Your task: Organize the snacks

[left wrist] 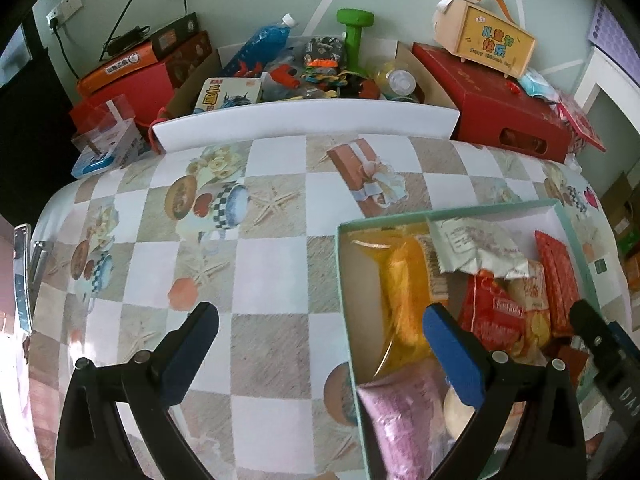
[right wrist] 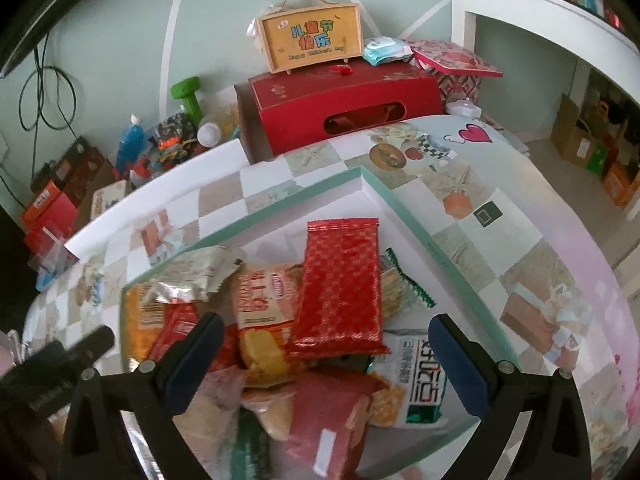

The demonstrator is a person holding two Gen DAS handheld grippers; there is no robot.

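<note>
Both grippers empty over a crowded box: we are flagging a spill risk.

We are seeing the left gripper (left wrist: 320, 344) and right gripper (right wrist: 326, 354) with fingers spread, holding nothing; the glossy red patterned snack packet (right wrist: 340, 288) is lying atop loose packets in the shallow mint-green cardboard box (right wrist: 416, 224) on the table (left wrist: 260, 264), and may be slipping when pinched.

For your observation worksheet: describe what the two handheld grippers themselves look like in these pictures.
Each gripper, left and right, has two black plastic fingers shaped like angular wedges, faced inside with dark blue pads. Small round silver pins sit at the joints. No sleeves or cables show.
</note>
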